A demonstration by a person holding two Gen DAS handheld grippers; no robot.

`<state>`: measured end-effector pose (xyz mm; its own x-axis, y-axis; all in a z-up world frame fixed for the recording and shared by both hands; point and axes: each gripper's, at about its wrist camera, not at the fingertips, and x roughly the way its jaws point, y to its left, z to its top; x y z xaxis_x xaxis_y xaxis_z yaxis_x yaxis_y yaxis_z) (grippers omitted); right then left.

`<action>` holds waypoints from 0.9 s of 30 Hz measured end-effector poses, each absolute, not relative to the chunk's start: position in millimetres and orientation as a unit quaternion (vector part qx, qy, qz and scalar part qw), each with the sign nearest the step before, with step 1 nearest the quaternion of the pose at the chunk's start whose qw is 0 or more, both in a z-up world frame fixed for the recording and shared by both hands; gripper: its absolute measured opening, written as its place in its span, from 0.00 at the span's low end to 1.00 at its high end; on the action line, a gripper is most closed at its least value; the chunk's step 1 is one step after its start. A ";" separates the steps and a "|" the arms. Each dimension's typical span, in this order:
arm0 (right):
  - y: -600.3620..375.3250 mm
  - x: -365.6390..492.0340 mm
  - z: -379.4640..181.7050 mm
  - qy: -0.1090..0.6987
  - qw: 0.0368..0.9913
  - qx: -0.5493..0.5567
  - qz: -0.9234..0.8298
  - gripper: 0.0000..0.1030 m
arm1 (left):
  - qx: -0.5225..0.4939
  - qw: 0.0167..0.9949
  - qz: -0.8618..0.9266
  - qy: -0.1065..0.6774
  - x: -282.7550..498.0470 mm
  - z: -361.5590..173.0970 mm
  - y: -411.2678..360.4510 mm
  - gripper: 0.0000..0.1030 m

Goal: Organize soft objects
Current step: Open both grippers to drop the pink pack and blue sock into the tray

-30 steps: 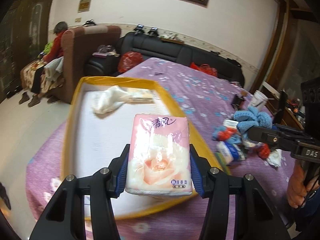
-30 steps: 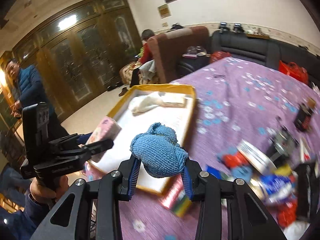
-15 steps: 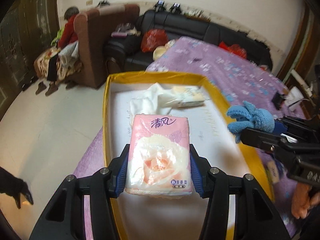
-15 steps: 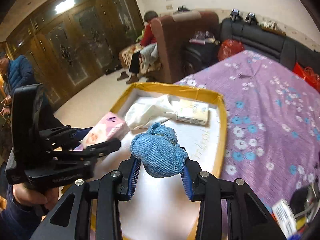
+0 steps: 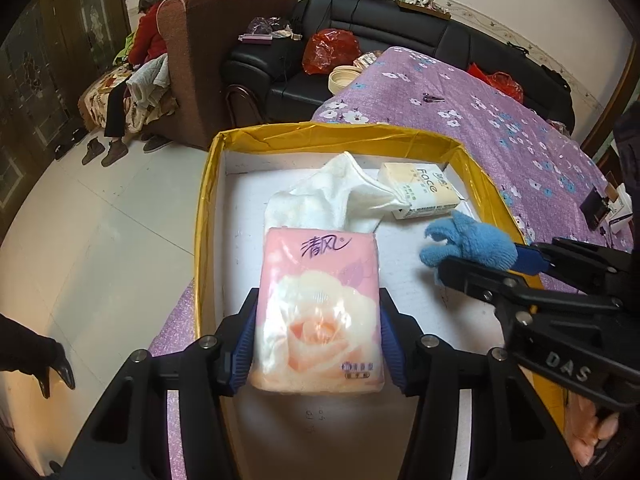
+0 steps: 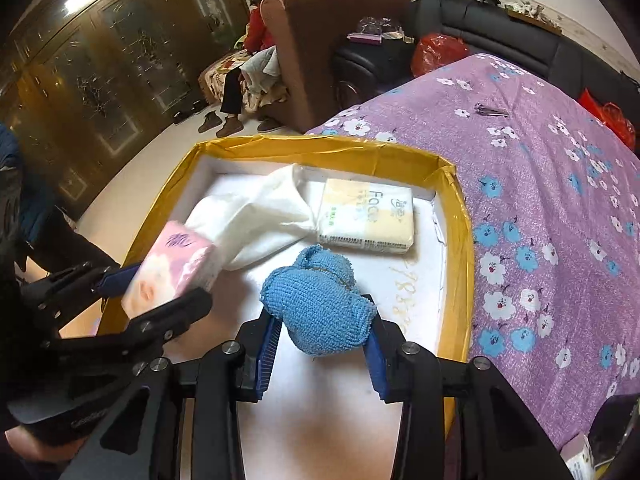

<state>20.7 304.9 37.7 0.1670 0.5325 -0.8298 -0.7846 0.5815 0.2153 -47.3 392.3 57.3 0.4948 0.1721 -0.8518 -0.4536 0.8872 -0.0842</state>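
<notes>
My left gripper (image 5: 318,344) is shut on a pink tissue pack (image 5: 320,312) with a rose print, held above the white floor of a yellow-rimmed box (image 5: 202,216). The right gripper (image 6: 320,344) is shut on a blue knitted glove (image 6: 320,308), also over the box (image 6: 460,216). From the left wrist view the glove (image 5: 468,246) hangs at the right, over the box's right half. From the right wrist view the pink pack (image 6: 172,268) sits at the left in the other gripper (image 6: 160,284). Inside the box lie a white cloth (image 5: 332,200) (image 6: 260,216) and a cream tissue pack (image 5: 420,194) (image 6: 368,216).
The box rests on a table with a purple flowered cloth (image 6: 560,200). A brown armchair (image 5: 224,52) and a black sofa (image 5: 400,28) stand beyond, with a seated person (image 5: 148,36). Another person's sleeve (image 6: 24,200) shows at the left. Small items lie at the table's far right (image 5: 604,204).
Both grippers have moved left over the box with their loads and tipped downward. The cluttered pile of items has slid out of view on the right.
</notes>
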 end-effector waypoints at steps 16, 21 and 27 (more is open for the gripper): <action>278.2 11.0 52.9 0.456 0.759 -0.118 0.450 0.65 | -0.154 0.873 0.174 0.429 -67.6 84.8 378.9 0.69; 258.7 1.6 61.9 0.445 0.762 -0.118 0.455 0.65 | -0.155 0.880 0.173 0.414 -81.3 95.8 369.3 0.70; 227.3 -7.3 71.7 0.440 0.763 -0.095 0.464 0.65 | -0.160 0.886 0.172 0.399 -95.0 103.8 357.8 0.70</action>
<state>-7.3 227.3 71.7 0.1824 0.6238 -0.7600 -0.7910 0.5523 0.2634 -95.0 357.8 103.8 0.6221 0.1780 -0.7624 -0.4328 0.8897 -0.1454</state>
